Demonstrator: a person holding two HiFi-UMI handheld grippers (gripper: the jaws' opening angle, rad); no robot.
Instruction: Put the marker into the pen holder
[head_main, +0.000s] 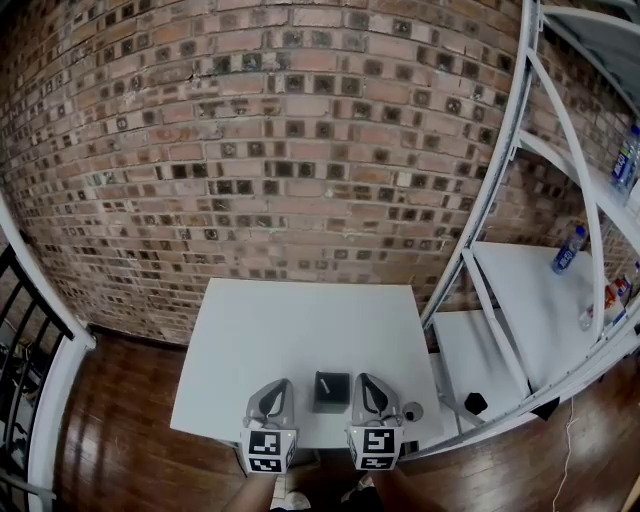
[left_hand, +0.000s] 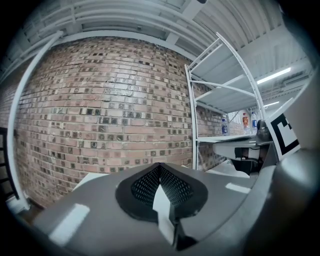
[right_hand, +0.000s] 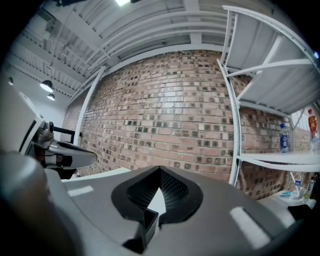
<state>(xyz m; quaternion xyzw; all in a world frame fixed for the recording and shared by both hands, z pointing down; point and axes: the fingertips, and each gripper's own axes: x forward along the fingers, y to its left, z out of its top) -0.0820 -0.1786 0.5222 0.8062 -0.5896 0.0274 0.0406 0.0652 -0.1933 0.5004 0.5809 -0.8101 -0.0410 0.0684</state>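
The pen holder, a small dark box, stands near the front edge of the white table, low in the middle of the head view. The left gripper sits just beside it on one side and the right gripper on the other, neither plainly touching it. A thin pale streak slants in the holder's mouth. That may be the marker, but it is too small to be sure, and no other marker shows on the table. A small round thing lies at the lower right near the table edge. I cannot tell what it is.

In the left gripper view the left gripper's jaws meet at their tips with nothing between them. In the right gripper view the right gripper is the same, tips together and empty. Both look over the table toward the brick wall.

My reading is that the marker is either already in the holder or out of view. If it is in, the best move is to lift both grippers straight up and back, because sideways drift could knock the light holder over. If it is not, tilting the head view would find the marker before either gripper opens.
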